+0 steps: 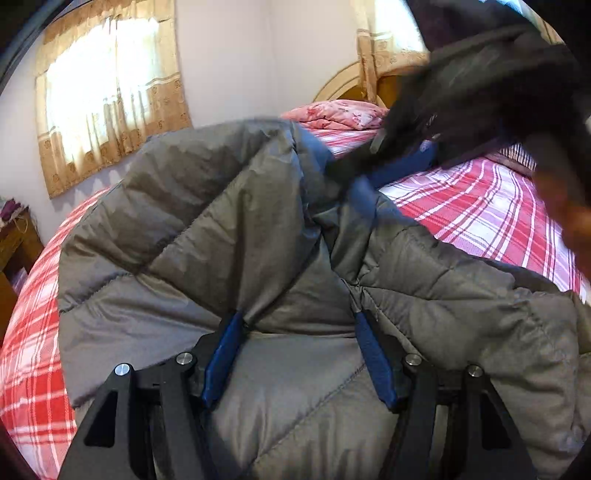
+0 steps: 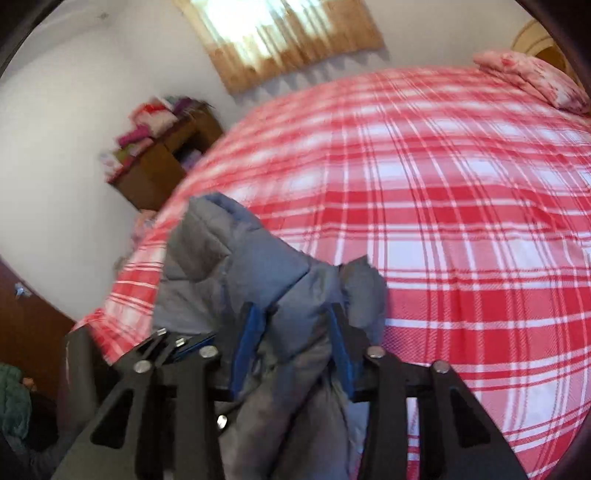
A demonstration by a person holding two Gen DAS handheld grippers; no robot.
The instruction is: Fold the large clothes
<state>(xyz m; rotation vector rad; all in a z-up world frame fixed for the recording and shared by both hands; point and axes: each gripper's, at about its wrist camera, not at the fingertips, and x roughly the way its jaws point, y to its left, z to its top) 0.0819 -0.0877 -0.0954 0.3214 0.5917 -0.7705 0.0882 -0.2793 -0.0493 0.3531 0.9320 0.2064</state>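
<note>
Left wrist view shows a grey quilted jacket [image 1: 258, 229] heaped on a bed [image 1: 480, 214] under a red-and-white checked sheet, the left claw [image 1: 297, 321] clamped on a thick fold of it, blue pads pressing into the padding from both sides. At two o'clock in that view the right claw [image 1: 417, 155], blurred, sits on the jacket's blue-lined edge near the collar. Right wrist view has the right claw [image 2: 295, 314] around a bunched grey-and-blue fold of the jacket [image 2: 236, 258], which fills the gap between its blue pads; the fabric looks gathered there, so the pads appear to bear on it, though blur makes the firmness of the grip hard to judge. A pink pillow [image 2: 532, 77] lies at one o'clock, a wooden cabinet [image 2: 162, 162] with stacked clothes at ten o'clock, a curtained window [image 2: 280, 33] at twelve.

The jacket looks soft, puffy and light for its bulk, with a smooth shell likely to slip from a shallow pinch. Padding will spring back, so folds probably need pressing flat. Seams, hem and collar edge seem the surest places to hold, taken deep between the pads with both claws well apart.
</note>
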